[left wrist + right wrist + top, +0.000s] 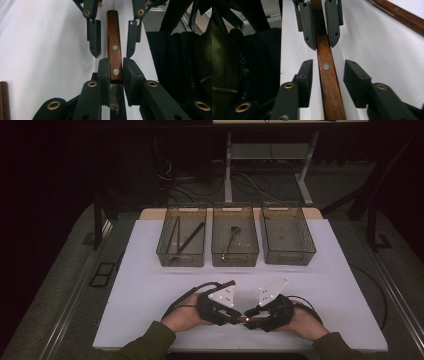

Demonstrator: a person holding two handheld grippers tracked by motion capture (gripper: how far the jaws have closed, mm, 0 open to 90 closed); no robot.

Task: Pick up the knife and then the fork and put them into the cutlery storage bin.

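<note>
Wooden, with two metal rivets showing, the utensil handle [114, 50] lies between the two grippers near the front edge of the white table [150, 285], just in front of the person. The left gripper [116, 68] is clamped on it: in the left gripper view both pads press the handle near where wood meets metal. The right gripper [328, 75] faces it from the other end; in the right gripper view its jaws straddle the same handle with daylight on either side, so they are not yet gripping. No other earlier picture bears on that.

A second wooden-handled piece [404, 16] lies on the table apart from the first, untouched.

At the far side stand three clear bins side by side. The left bin [181, 237] holds long dark sticks, possibly chopsticks; the middle bin [235, 236] holds one long-handled utensil; the right bin [287, 235] looks nearly bare.

Assessment: sorting appears partly done. Two bins carry contents; the held piece seems to be mid hand-over between grippers and remains to be binned, as does the loose one. What sort of utensil the held piece is cannot be told, its working end being hidden.
</note>
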